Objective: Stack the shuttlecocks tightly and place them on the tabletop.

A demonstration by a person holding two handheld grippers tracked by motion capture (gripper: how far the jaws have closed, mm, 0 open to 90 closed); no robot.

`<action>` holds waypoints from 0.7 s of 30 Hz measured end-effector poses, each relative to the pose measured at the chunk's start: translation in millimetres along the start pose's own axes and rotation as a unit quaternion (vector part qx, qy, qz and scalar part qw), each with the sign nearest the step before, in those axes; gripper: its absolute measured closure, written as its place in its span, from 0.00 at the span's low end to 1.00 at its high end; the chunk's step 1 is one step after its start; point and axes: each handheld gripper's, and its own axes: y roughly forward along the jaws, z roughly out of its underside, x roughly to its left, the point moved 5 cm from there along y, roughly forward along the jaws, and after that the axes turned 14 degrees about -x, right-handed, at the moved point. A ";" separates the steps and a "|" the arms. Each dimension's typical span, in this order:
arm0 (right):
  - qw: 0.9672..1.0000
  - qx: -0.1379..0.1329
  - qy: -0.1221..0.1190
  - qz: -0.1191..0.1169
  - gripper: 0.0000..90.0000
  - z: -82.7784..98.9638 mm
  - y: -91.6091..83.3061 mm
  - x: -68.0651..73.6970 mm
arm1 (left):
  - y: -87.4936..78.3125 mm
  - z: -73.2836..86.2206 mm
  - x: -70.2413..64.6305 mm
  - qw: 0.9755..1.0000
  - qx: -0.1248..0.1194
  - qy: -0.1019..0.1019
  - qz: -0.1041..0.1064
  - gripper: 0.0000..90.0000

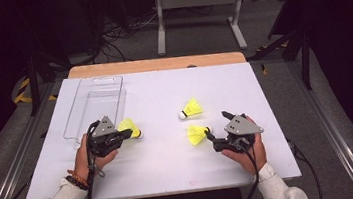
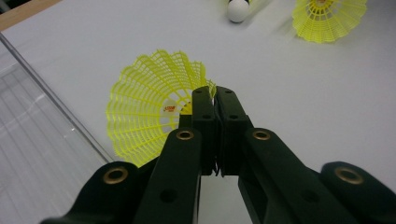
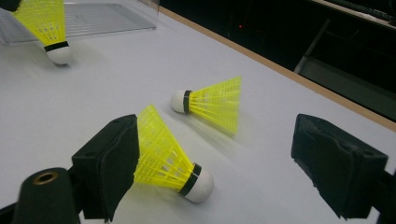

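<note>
Your white table is brightly, evenly lit from above against dark surroundings; shadows fall soft and faint. Your right gripper view shows the middle shuttlecock slightly blurred, the near jaws out of focus.

three shuttlecocks on the table: one at left, just right of the tray (which sits at the far-left part), one near centre, one just in front of it. left gripper at 1st shuttlecock, right gripper beside 3rd.
</note>
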 end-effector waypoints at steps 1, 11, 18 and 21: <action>1.000 -0.001 0.000 0.000 0.18 -0.1 -0.1 0.0 | 0.4 -0.3 -0.1 1.000 0.001 0.000 0.000 0.96; 1.000 0.003 0.004 -0.002 0.18 0.9 1.6 0.4 | 17.6 -10.5 -5.4 1.000 0.009 0.028 -0.005 0.96; 1.000 0.009 0.002 -0.006 0.18 2.1 2.4 0.5 | 35.1 -19.4 -16.7 0.998 0.020 0.061 0.008 0.97; 1.000 0.010 0.001 -0.007 0.19 2.3 2.2 -0.1 | 37.5 -20.3 -19.2 0.998 0.022 0.064 0.012 0.98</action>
